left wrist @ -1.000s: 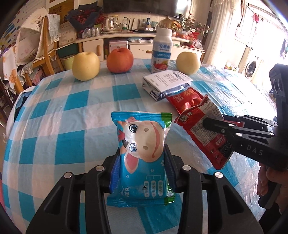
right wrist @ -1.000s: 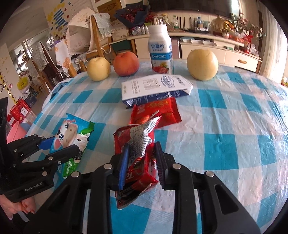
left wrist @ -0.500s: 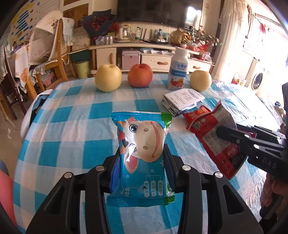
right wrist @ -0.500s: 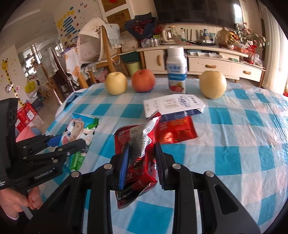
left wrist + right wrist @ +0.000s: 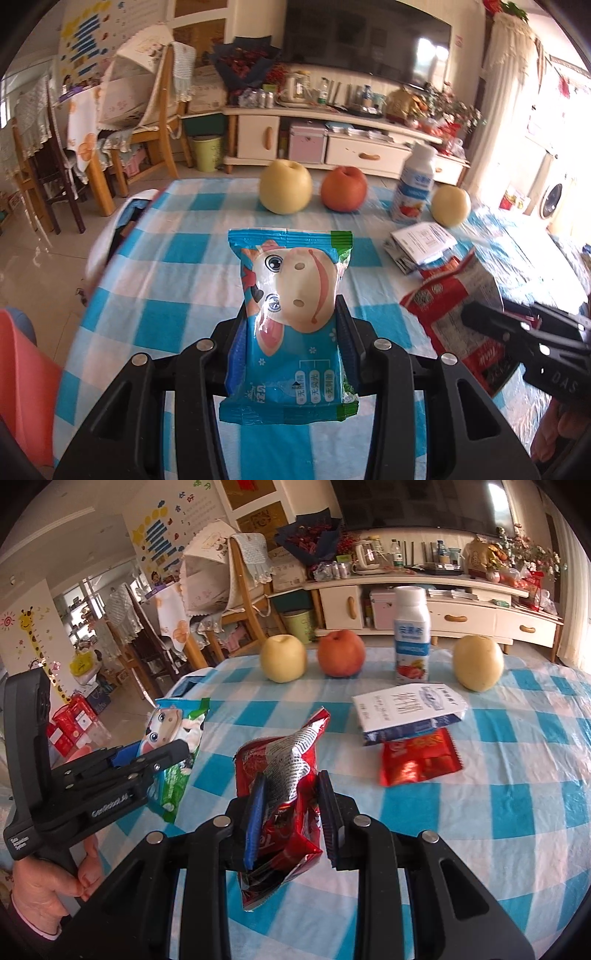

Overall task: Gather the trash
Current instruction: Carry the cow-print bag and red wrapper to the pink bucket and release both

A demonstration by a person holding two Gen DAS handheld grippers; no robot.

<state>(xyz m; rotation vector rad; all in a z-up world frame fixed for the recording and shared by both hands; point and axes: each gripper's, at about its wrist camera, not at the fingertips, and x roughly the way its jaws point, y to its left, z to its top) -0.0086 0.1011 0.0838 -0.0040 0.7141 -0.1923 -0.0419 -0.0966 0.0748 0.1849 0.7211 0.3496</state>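
The left tool (image 5: 291, 332) is clenched on a blue cow-print packet (image 5: 291, 317), the right tool (image 5: 290, 808) on a torn red wrapper (image 5: 284, 775), both above the checked desk (image 5: 517, 775). Behind: pear (image 5: 283, 658), apple (image 5: 341, 652), yogurt bottle (image 5: 412, 635), flattened carton (image 5: 406, 709), red sachet (image 5: 419, 757).

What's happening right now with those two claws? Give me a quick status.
Left claw shut on blue cow wrapper. Right claw shut on torn red wrapper. Red packet and flattened carton left on table. Nothing blocking.
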